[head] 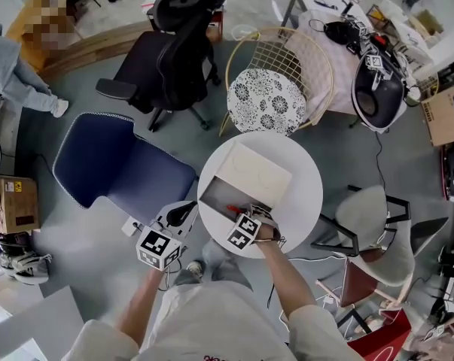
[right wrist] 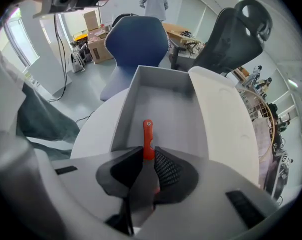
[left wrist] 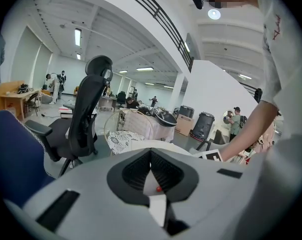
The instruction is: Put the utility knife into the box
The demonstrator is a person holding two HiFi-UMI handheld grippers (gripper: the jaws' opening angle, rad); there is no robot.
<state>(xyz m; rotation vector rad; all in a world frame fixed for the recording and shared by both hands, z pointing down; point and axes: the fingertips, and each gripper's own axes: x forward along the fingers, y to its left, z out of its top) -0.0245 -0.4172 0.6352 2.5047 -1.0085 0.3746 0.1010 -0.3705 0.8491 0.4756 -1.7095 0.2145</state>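
Observation:
A round white table [head: 306, 171] bears an open grey box [head: 225, 195] with its white lid [head: 254, 173] folded back. My right gripper [head: 240, 213] is shut on the red utility knife [head: 234, 209] at the box's near edge. In the right gripper view the knife [right wrist: 147, 136] sticks out from the gripper [right wrist: 148, 153] over the inside of the box [right wrist: 163, 106], with the lid [right wrist: 221, 121] to its right. My left gripper [head: 184, 214] hangs beside the table's left edge, off the table. Its jaws [left wrist: 151, 156] meet with nothing between them.
A blue chair [head: 114, 164] stands left of the table and a black office chair [head: 174, 51] behind it. A wire chair with a patterned cushion [head: 266, 100] is just beyond the table. A white chair [head: 373, 216] is at the right.

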